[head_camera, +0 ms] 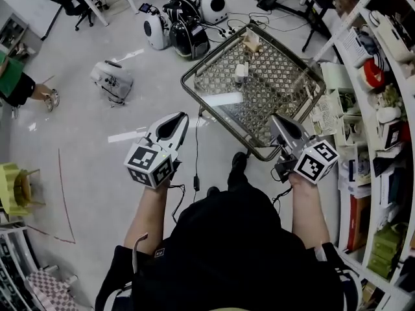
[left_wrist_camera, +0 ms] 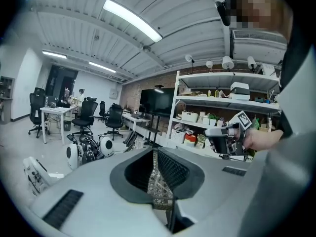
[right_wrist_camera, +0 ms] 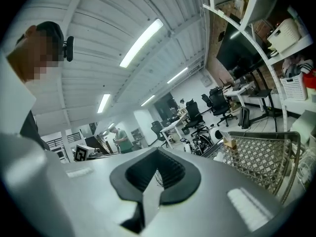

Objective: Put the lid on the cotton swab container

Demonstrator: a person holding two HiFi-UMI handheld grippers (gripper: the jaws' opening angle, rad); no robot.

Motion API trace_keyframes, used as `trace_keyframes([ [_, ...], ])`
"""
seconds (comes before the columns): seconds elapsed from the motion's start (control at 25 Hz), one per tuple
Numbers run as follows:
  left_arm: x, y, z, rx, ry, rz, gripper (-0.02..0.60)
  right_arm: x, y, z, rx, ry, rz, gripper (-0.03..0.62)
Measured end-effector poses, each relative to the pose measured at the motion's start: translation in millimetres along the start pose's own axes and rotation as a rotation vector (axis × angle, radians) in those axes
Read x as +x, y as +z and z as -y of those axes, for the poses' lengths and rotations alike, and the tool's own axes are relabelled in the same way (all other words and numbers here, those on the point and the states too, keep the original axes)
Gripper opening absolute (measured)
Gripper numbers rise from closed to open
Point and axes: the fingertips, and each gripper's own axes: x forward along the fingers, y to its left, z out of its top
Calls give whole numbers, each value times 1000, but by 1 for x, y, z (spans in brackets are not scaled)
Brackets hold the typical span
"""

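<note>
A small white cylindrical container stands on the glass-topped table with a patterned surface, near its middle. A tan object sits at the table's far end; I cannot tell if it is the lid. My left gripper hovers off the table's near-left edge, jaws shut on nothing. My right gripper hovers over the near-right corner, also shut and holding nothing. In the right gripper view the tan object and the table lie ahead to the right of the gripper. The left gripper view shows the right gripper.
Shelving packed with boxes runs along the right. White and black round devices and a white case sit on the floor beyond the table. A yellow stool is at the left, and a cable hangs by the table's corner.
</note>
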Motion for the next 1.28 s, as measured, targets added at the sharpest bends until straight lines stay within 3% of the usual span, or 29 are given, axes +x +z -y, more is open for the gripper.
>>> trace_keyframes([
  [0.36, 85, 18, -12, 8, -6, -45, 32, 35, 33, 78, 44, -1, -15, 11],
  [0.72, 136, 27, -19, 19, 18, -85, 32, 44, 66, 137, 59, -11, 12, 11],
  [1.0, 161, 35, -19, 26, 21, -97, 32, 42, 83, 165, 66, -28, 15, 11],
  [1.28, 187, 25, -28, 29, -16, -143, 32, 59, 71, 178, 100, -56, -25, 11],
])
